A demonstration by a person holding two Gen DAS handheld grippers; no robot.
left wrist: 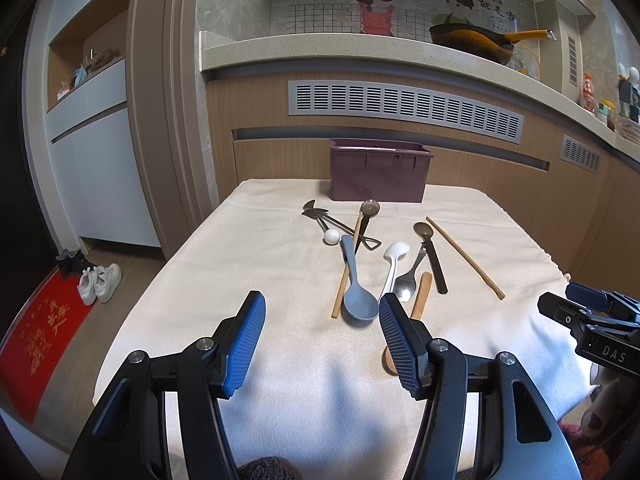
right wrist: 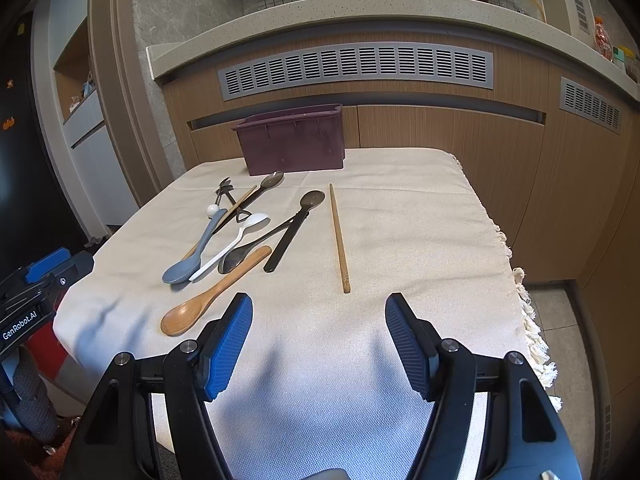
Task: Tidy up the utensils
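Note:
Several utensils lie scattered on a cream tablecloth (left wrist: 248,264): a grey-blue spoon (left wrist: 358,296), a white spoon (left wrist: 394,260), a wooden spoon (right wrist: 208,300), a metal spoon (left wrist: 406,284), a dark brown spoon (right wrist: 294,218) and a lone wooden chopstick (right wrist: 340,240). A maroon plastic bin (left wrist: 378,172) stands at the table's far edge. My left gripper (left wrist: 322,318) hovers open just short of the grey-blue spoon. My right gripper (right wrist: 320,320) is open and empty above the cloth, near the chopstick's near end.
Small dark metal tools and a white ball (left wrist: 331,237) lie by the bin. A wooden cabinet with vents (left wrist: 404,108) backs the table under a stone counter holding a wok (left wrist: 472,42). Shoes (left wrist: 98,282) and a red mat (left wrist: 40,332) sit on the floor at left.

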